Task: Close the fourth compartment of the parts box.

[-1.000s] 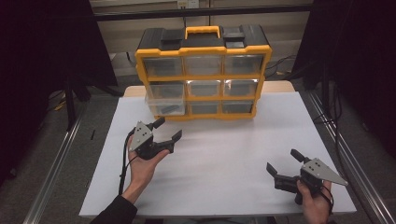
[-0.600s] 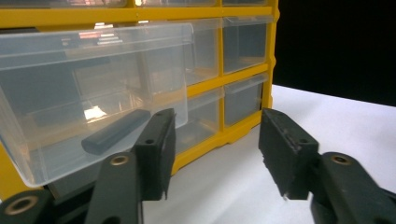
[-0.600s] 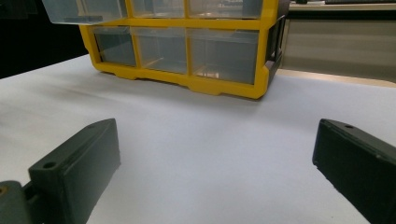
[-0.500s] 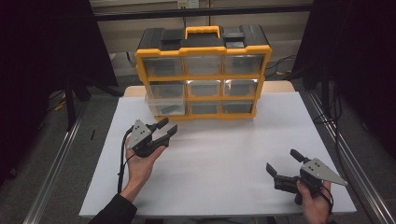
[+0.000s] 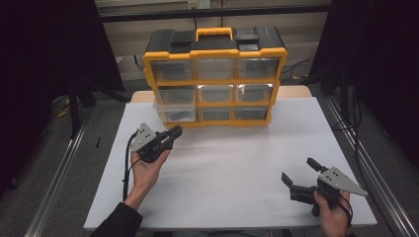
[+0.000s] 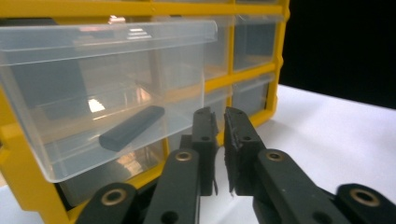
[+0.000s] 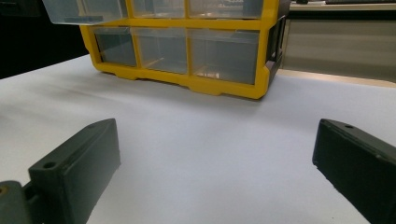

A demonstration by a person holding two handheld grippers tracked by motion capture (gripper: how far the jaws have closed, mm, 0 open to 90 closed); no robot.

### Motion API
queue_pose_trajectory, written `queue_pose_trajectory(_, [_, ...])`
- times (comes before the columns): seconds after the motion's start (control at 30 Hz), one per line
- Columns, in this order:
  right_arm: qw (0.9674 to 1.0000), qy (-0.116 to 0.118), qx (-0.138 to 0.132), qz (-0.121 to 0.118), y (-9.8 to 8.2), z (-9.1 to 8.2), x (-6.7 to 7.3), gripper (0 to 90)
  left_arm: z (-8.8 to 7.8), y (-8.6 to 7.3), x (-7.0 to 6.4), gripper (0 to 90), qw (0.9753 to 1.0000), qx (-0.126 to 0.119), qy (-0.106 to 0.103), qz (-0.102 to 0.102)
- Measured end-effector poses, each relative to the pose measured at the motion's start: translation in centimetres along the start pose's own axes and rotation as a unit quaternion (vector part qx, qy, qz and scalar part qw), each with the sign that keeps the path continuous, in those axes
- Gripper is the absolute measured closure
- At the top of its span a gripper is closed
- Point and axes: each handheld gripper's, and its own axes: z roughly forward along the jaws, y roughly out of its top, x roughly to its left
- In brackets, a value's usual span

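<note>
No brand, label or writing can be read anywhere on the scene.

At the left of the high view, the left gripper (image 5: 175,132) is held in the person's left hand (image 5: 147,168) above the white table (image 5: 237,163), pointing at the lower left of the yellow drawer cabinet (image 5: 215,79). Its jaws have just been closing: a second ago they stood wide apart, and now only a thin slit remains between them, with nothing held. In the left gripper view the fingertips (image 6: 205,126) sit just in front of the pulled-out clear drawer (image 6: 102,93), which sticks out of the cabinet's left column in the middle row. A dark flat bar (image 6: 132,127) lies slanted on the drawer's floor.

The cabinet has a yellow handle (image 5: 214,33) on top between black lid panels.

At the right, the right gripper (image 5: 297,176) rests low near the table's front edge, its jaws spread wide and empty, unchanged from the earlier frame.
</note>
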Motion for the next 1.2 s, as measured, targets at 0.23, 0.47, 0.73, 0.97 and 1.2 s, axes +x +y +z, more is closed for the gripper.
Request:
queue_pose_trajectory(0.23, [1.0000, 0.000, 0.001, 0.001, 0.0, 0.0, 0.0, 0.4, 0.0, 0.6, 1.1, 90.0, 0.9997, 0.001, -0.001, -0.026])
queue_pose_trajectory(0.47, [1.0000, 0.000, 0.001, 0.001, 0.0, 0.0, 0.0, 0.4, 0.7, 1.2, 1.7, 90.0, 0.9995, -0.004, 0.002, -0.031])
queue_pose_trajectory(0.73, [1.0000, 0.000, 0.000, 0.000, 0.0, 0.1, 0.0, 0.4, 1.6, 1.1, 1.8, 90.0, 0.9996, 0.002, 0.010, -0.027])
queue_pose_trajectory(0.97, [1.0000, 0.000, 0.000, 0.000, 0.0, 0.1, 0.0, 0.4, 2.2, 0.9, 2.1, 90.0, 0.9995, 0.012, 0.016, -0.024])
queue_pose_trajectory(1.2, [1.0000, 0.001, 0.000, -0.001, 0.0, 0.0, 0.0, 0.4, 2.1, 0.9, 2.7, 90.0, 0.9992, 0.012, 0.026, -0.027])
